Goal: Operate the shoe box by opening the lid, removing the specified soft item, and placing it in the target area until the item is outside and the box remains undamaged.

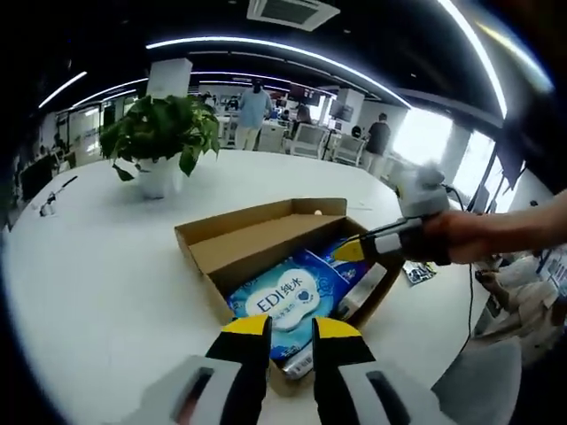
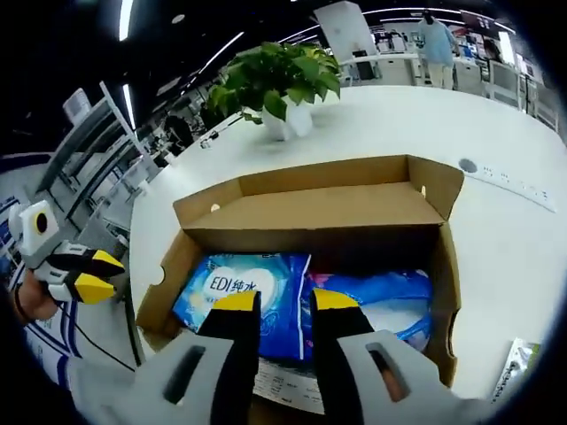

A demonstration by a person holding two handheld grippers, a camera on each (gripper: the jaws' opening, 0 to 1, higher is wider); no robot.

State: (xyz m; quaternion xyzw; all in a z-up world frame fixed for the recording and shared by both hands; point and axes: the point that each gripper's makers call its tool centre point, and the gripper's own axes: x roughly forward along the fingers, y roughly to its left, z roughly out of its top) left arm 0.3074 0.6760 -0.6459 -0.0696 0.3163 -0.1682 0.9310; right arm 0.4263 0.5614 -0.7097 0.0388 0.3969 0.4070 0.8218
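Figure: lid stage complete, removal pending. The shoe box (image 2: 310,221) lies on the white table (image 1: 106,266) with its lid (image 2: 319,205) folded back and the interior exposed. Inside, I see the soft item, a blue wipes pack (image 2: 239,292) printed "EDI", lying flat at the box's left side, with a second blue packet (image 2: 390,297) just beside it. My right gripper (image 2: 285,303) hovers over the box interior, jaws narrowly parted and gripping nothing; the pack sits just beyond its tips. My left gripper (image 1: 291,329) is poised at the box's near edge, jaws likewise narrowly parted and empty. A potted plant (image 1: 161,142) stands well apart. Remaining, in my judgement: seize the pack, lift it clear, and place it outside. The cardboard looks undamaged.
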